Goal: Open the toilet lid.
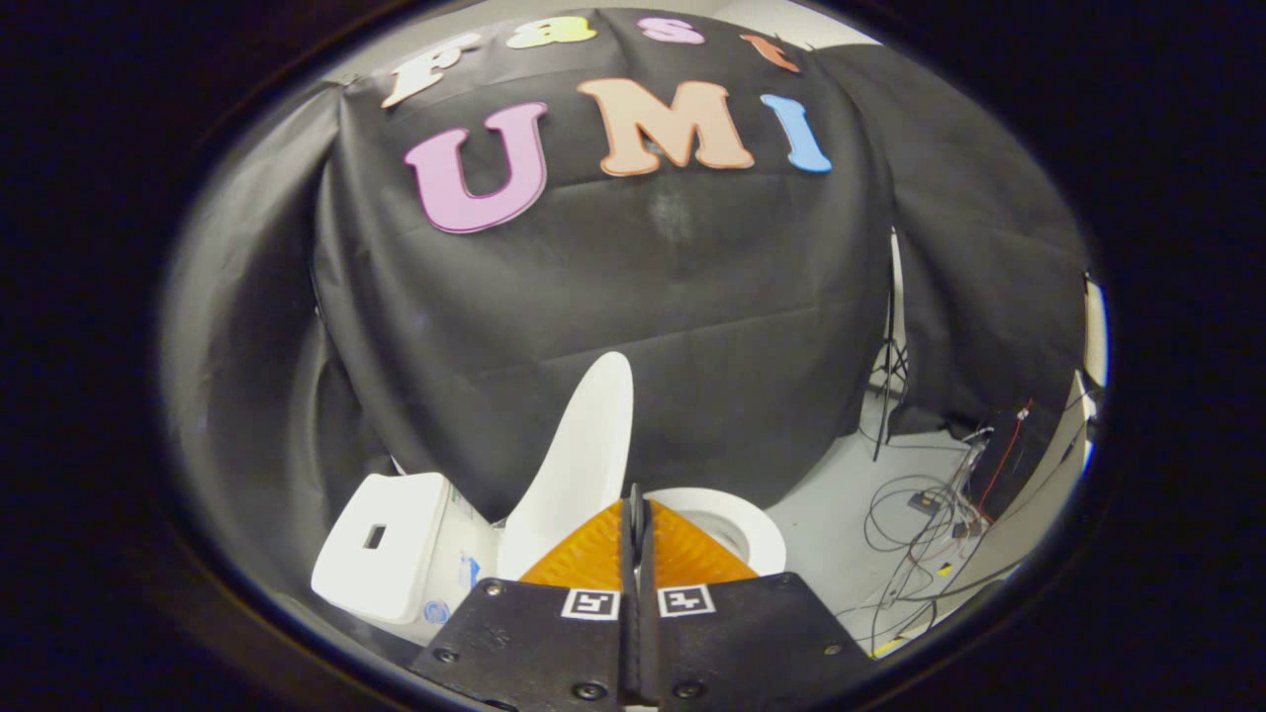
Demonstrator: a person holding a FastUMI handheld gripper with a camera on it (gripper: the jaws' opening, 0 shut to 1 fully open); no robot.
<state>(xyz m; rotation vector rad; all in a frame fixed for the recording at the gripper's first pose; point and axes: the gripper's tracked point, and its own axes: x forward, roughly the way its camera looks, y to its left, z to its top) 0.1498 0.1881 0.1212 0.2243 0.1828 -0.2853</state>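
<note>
With the toilet lid [584, 455] already raised, leaning toward the tank [391, 544], the gripper [636, 514] sits above the bowl rim [752, 539], fingers together and holding nothing; the lift looks done.

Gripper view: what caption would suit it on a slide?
Toilet lid raised upright over the bowl, gripper fingers closed together, holding nothing.

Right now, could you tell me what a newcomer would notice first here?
The white toilet lid stands raised, just beyond the gripper, whose fingers are closed together on nothing. The open seat curves right of the fingers, and the white tank sits left of the lid. Loose cables sprawl over the floor further right.
</note>
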